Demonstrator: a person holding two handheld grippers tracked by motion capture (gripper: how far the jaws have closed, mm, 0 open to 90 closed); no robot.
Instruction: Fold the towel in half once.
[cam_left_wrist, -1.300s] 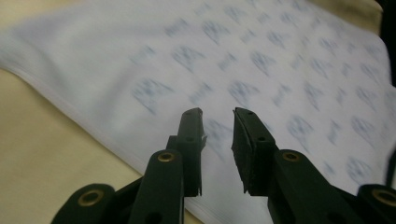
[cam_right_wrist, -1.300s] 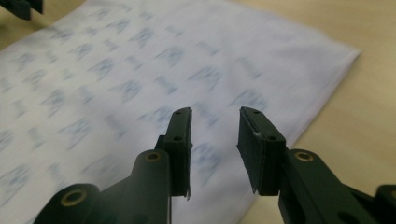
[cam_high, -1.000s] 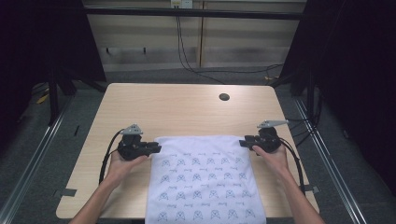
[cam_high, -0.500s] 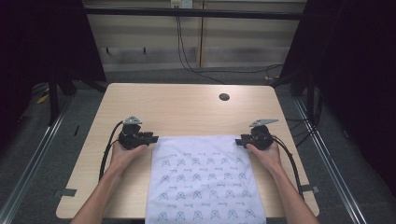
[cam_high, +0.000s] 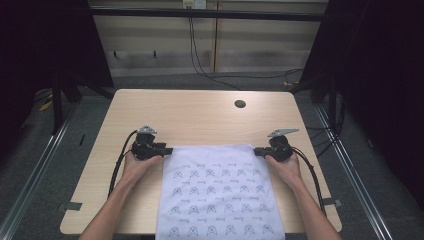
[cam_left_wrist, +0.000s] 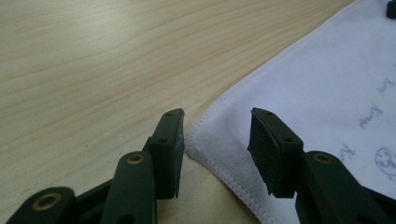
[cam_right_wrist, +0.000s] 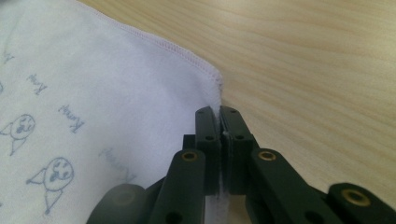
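The cloth (cam_high: 218, 187) is white with a faint lilac tint, printed in rows of small grey-blue cartoon faces and scribbled words, and edged with white stitching. Beneath the cloth, the table (cam_high: 200, 117) is pale wood with fine grain. Both grippers (cam_high: 152, 148) (cam_high: 274, 148) at the cloth's far corners are black, with brass-coloured rivets.

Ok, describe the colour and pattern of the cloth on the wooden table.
The white stitched-hem cloth carries rows of small blue-grey cartoon faces with scribbled words, clearest in the right gripper view.

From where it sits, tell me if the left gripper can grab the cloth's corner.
Probably yes: the left gripper is open with its jaws on either side of the cloth corner, and nothing lies between them but the hem.
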